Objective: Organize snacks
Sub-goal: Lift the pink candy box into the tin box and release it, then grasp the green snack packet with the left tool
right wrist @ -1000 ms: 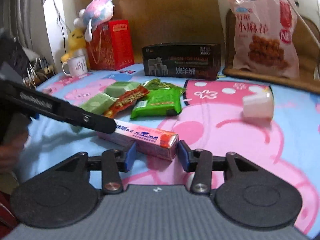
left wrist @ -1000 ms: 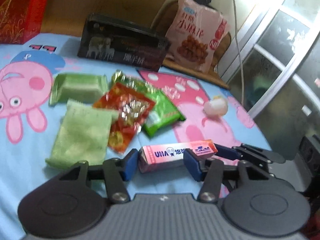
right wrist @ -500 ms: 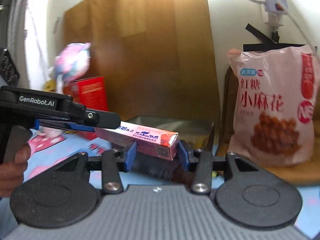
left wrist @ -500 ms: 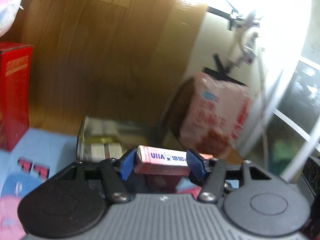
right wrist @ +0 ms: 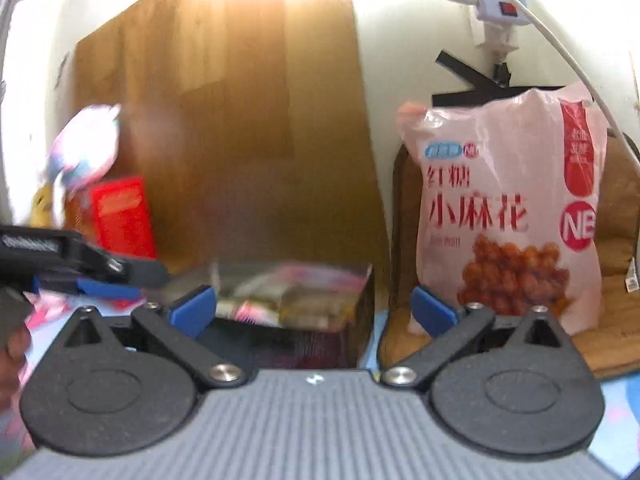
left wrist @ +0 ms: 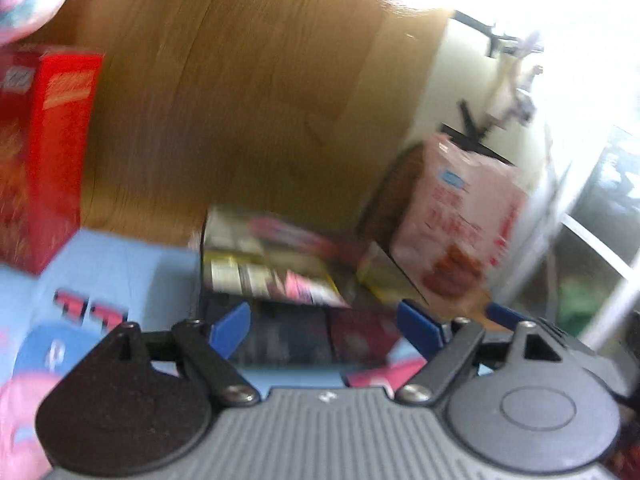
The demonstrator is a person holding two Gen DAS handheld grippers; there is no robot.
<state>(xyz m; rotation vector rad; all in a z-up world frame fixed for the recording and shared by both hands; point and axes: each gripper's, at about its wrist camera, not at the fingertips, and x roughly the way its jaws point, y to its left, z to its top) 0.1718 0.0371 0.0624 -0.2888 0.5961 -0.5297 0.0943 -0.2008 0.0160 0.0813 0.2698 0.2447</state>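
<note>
Left wrist view: both grippers' fingers [left wrist: 230,330] spread, empty; open black box's [left wrist: 280,336] contents blurred.

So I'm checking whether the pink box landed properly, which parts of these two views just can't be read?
- Dark box contents: motion blur in both views; pink shapes inside, not identifiable.
- Dark box front print: hidden behind the right gripper body.
- Left gripper view: table items below cut off by its body.
- Plush toy: blurred.
</note>
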